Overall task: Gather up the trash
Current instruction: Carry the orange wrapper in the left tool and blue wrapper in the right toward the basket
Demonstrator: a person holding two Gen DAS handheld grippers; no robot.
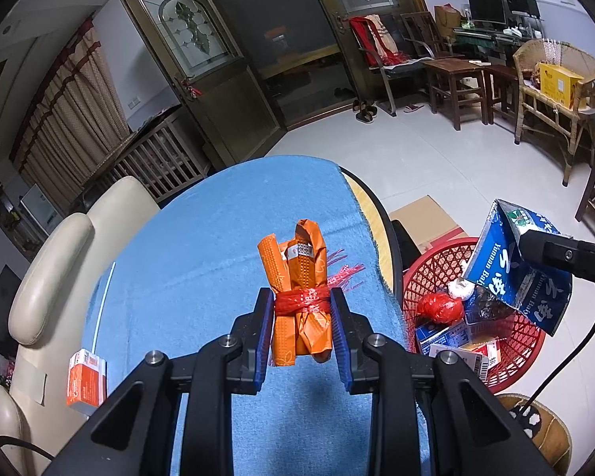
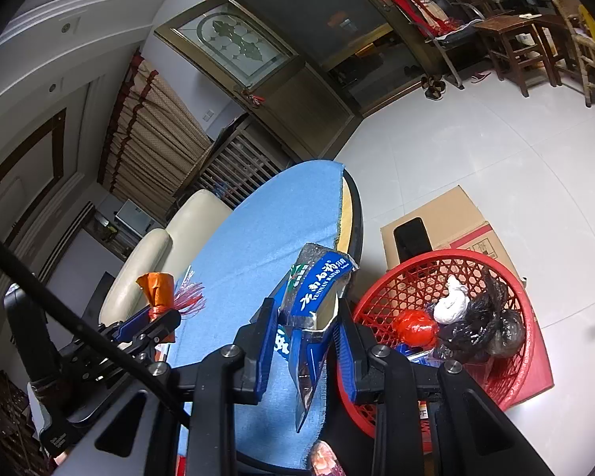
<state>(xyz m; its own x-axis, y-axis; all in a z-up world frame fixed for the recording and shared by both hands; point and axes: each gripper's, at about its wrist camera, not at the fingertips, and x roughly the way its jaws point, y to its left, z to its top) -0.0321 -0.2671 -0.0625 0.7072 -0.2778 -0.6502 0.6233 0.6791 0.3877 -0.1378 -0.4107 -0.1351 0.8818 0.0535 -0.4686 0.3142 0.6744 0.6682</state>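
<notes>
Left fingers (image 1: 339, 329) clamp orange bundle (image 1: 299, 309) between them.

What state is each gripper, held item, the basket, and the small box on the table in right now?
left gripper: shut on the orange bundle
orange bundle: tied with red string, held upright above the blue cloth
right gripper: shut on the blue carton
blue carton: crushed, torn open, held
red basket: partly filled with trash
orange box: lying at the table's edge, uncollected

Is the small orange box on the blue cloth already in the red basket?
No, the small orange box lies on the blue cloth at the table's left side, far from the red basket.
</notes>
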